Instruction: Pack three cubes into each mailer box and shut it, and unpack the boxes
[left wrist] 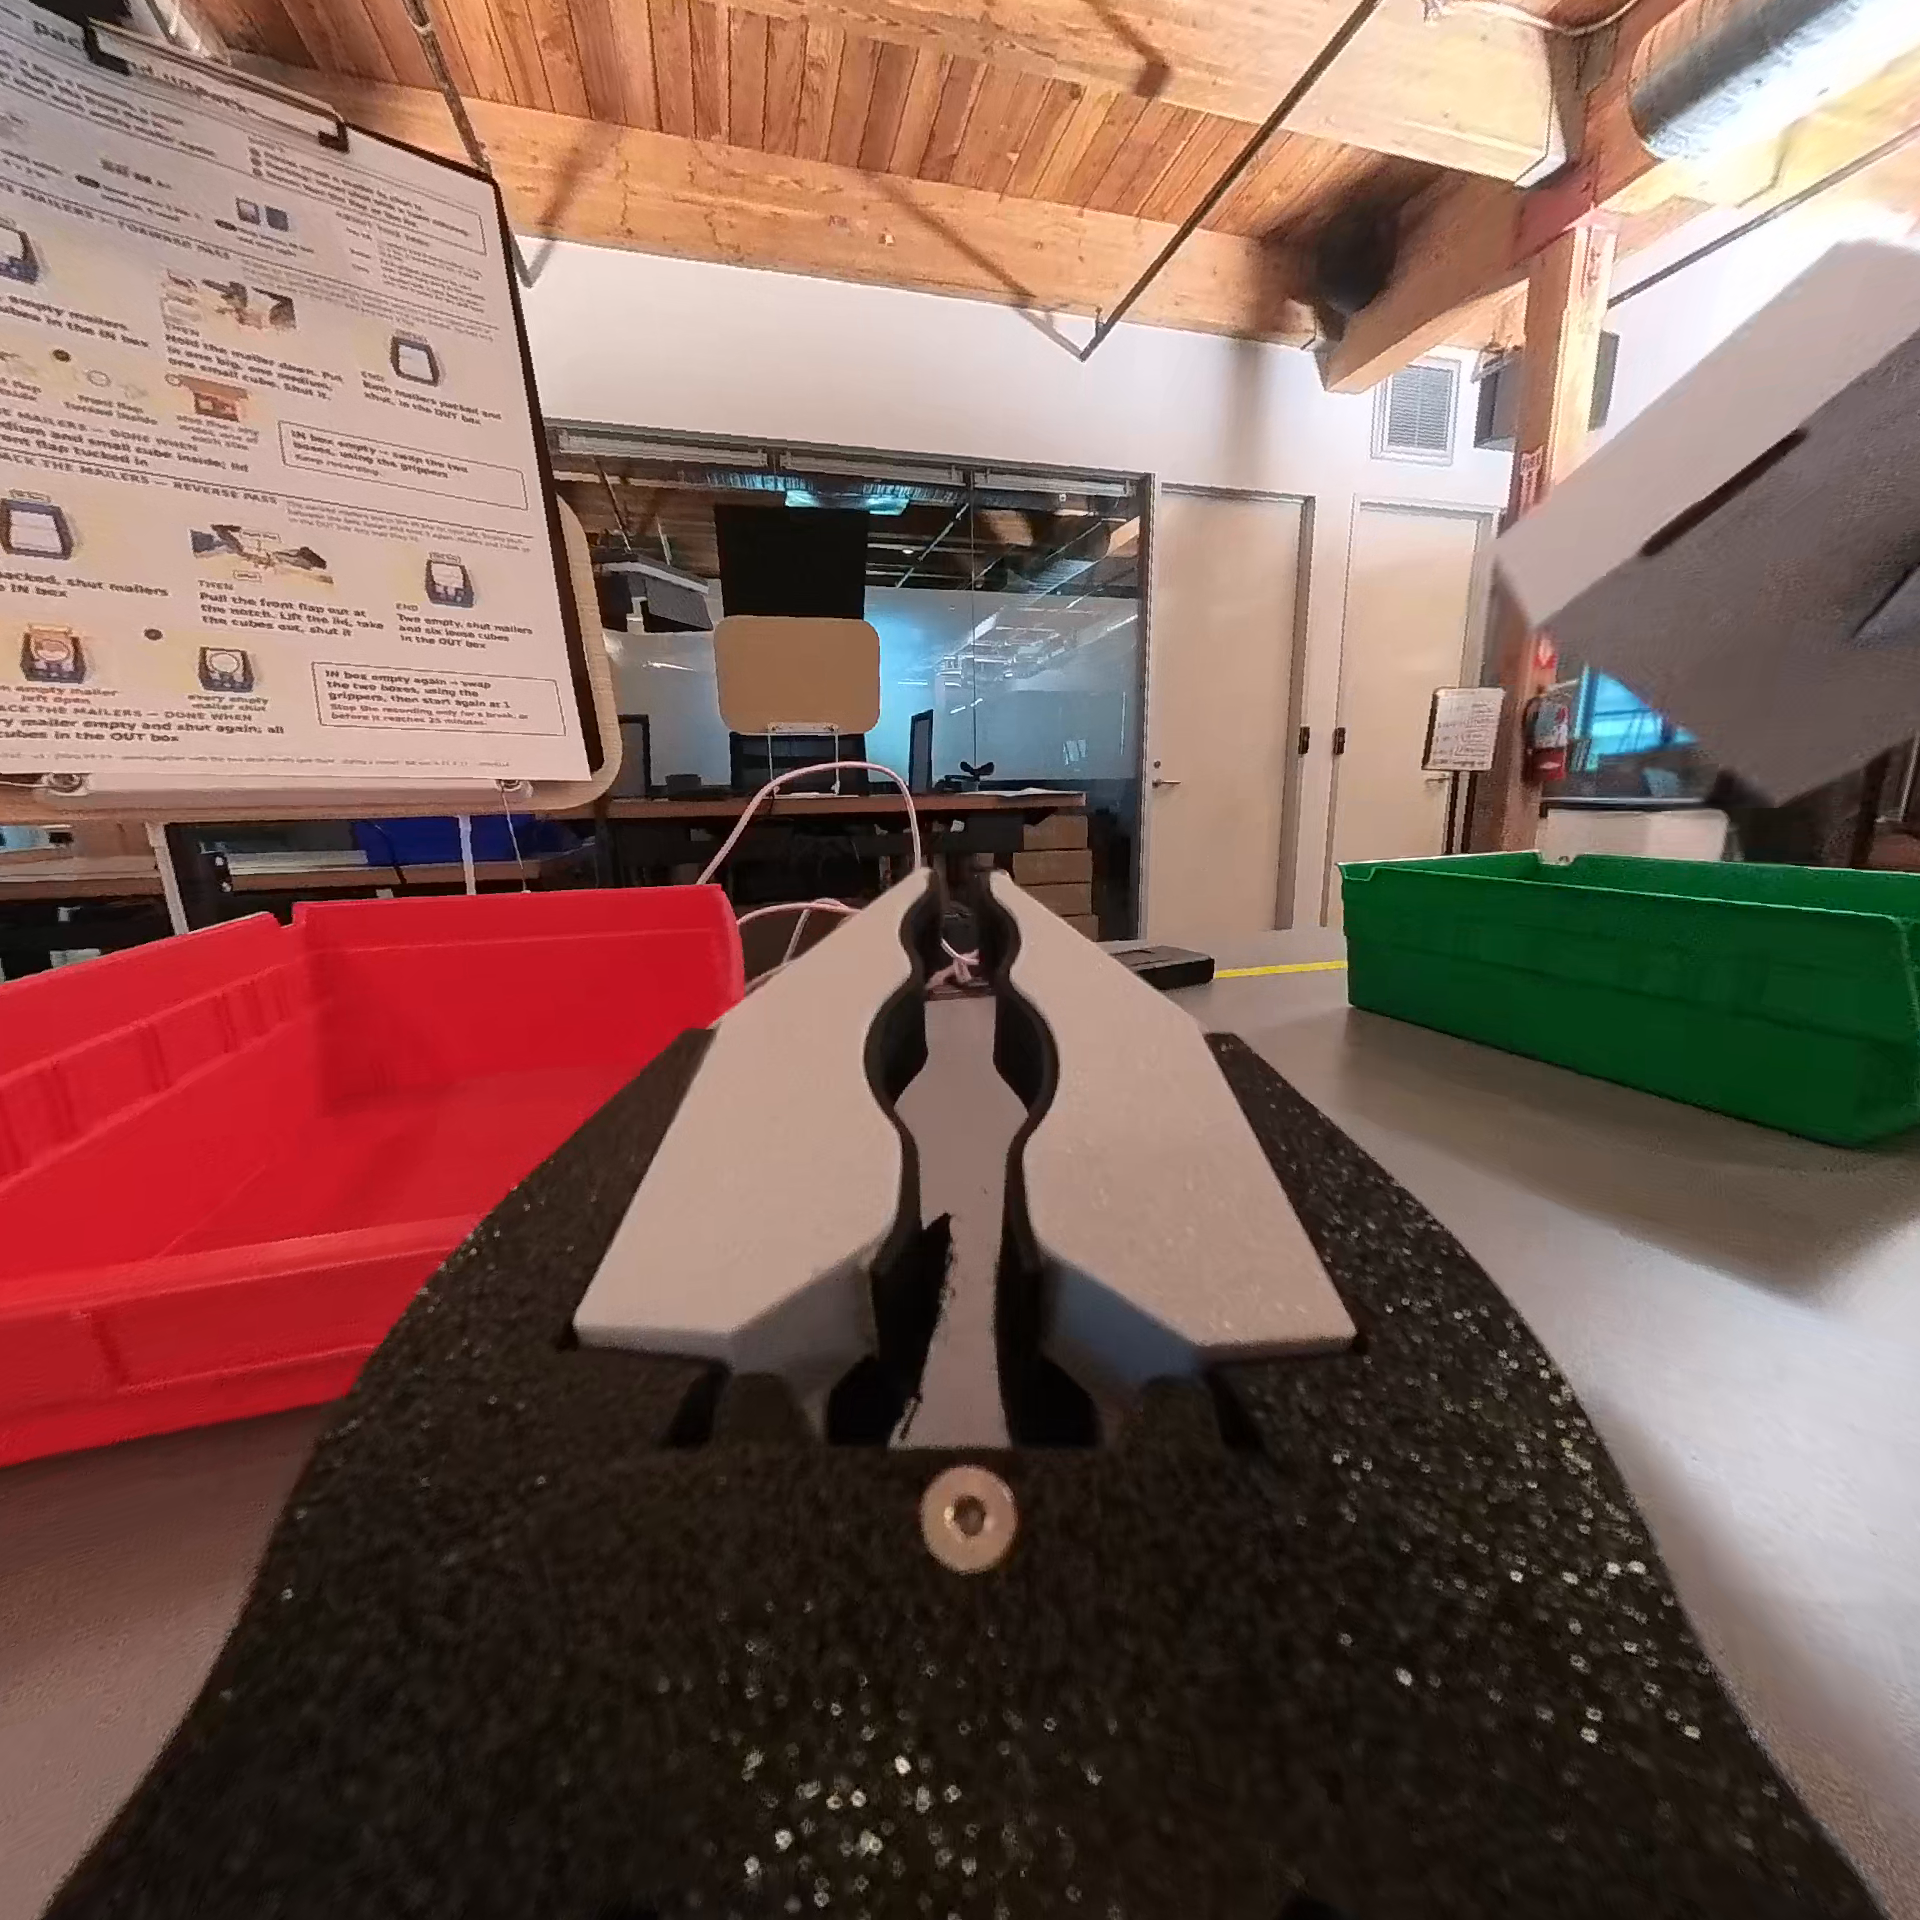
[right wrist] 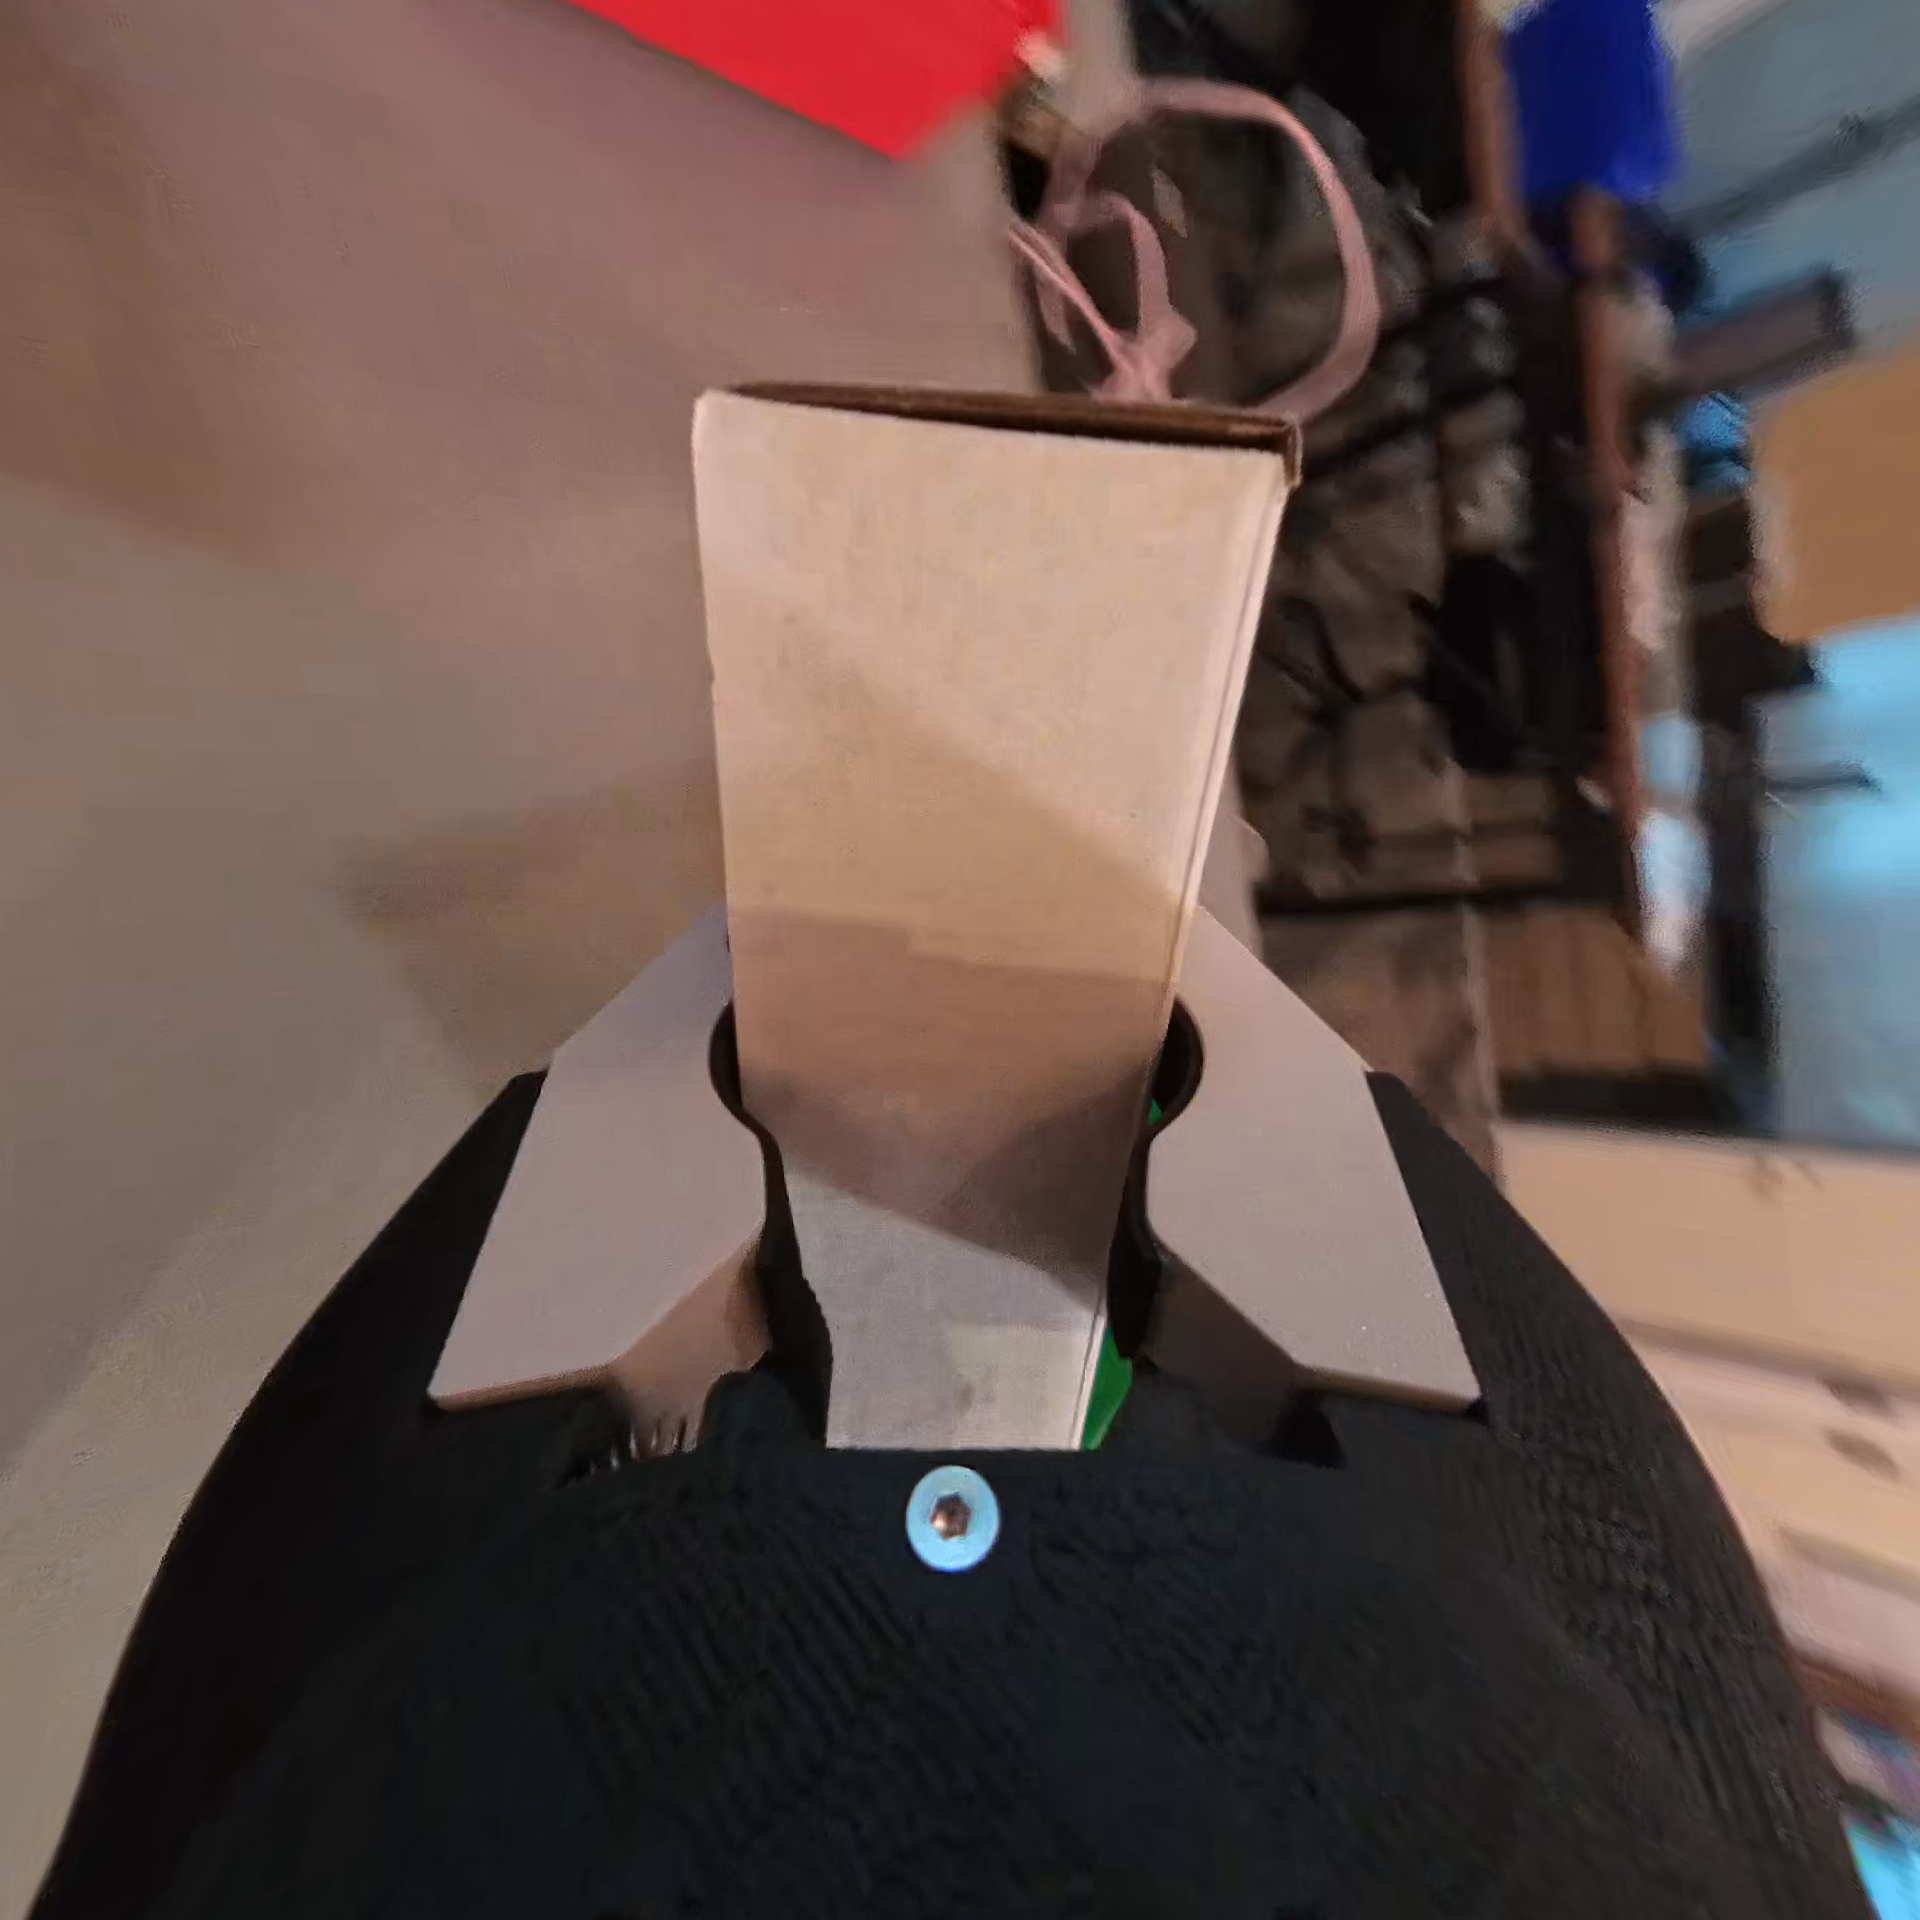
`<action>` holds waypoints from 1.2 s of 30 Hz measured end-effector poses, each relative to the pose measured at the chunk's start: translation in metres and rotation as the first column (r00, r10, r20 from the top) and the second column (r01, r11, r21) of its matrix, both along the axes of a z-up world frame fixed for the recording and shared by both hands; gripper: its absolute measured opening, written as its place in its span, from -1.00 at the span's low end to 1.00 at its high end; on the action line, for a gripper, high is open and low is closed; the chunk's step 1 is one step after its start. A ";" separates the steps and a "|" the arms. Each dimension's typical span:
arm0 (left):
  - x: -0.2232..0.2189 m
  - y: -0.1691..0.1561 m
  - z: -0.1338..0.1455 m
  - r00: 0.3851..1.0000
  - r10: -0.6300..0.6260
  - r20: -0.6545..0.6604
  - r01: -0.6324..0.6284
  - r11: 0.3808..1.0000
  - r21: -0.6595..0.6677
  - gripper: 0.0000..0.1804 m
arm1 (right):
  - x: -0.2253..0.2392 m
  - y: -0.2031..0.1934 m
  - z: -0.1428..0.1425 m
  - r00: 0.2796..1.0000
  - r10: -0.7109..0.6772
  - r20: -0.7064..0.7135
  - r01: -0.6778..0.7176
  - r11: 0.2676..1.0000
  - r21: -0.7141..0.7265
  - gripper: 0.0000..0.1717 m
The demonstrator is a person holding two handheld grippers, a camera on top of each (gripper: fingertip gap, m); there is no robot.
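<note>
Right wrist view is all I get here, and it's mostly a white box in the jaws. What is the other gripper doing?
Observer: The left gripper is low over the grey table, jaws nearly closed with nothing between them.
Operator: Where are the bins? I only see a scrap of red.
Observer: The red bin sits to the left gripper's left, the green bin to its right.
Operator: Anything in the red one?
Observer: The part of its inside that shows is bare.
Operator: And my box, how high is it?
Observer: The white box hangs tilted in the air, above the green bin.
</note>
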State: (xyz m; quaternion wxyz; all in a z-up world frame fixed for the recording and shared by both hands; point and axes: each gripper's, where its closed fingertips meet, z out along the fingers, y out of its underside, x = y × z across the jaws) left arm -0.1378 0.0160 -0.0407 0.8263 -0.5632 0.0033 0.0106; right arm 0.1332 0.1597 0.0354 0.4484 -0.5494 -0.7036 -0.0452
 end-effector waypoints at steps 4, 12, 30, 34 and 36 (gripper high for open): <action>0.002 0.003 -0.002 1.000 -0.003 -0.009 0.002 1.000 -0.014 -0.96 | 0.092 0.051 0.013 0.968 -0.226 0.113 0.209 0.967 0.146 -0.18; 0.004 0.004 -0.002 1.000 -0.008 -0.021 0.007 1.000 -0.018 -0.97 | 0.157 0.092 -0.088 0.864 -0.227 0.449 0.216 0.973 0.077 -0.17; 0.013 0.007 -0.007 0.998 -0.053 -0.030 0.051 0.997 -0.053 -0.96 | 0.160 0.108 -0.165 0.848 -0.182 0.498 0.253 0.964 -0.078 0.05; 0.013 0.008 -0.008 0.998 -0.058 -0.027 0.057 0.997 -0.060 -0.97 | 0.174 0.095 -0.152 0.845 -0.199 0.496 0.350 0.908 -0.232 -0.05; 0.013 0.009 -0.009 0.998 -0.056 -0.024 0.055 0.996 -0.063 -0.97 | 0.181 0.089 -0.147 0.838 -0.211 0.504 0.389 0.878 -0.279 -0.10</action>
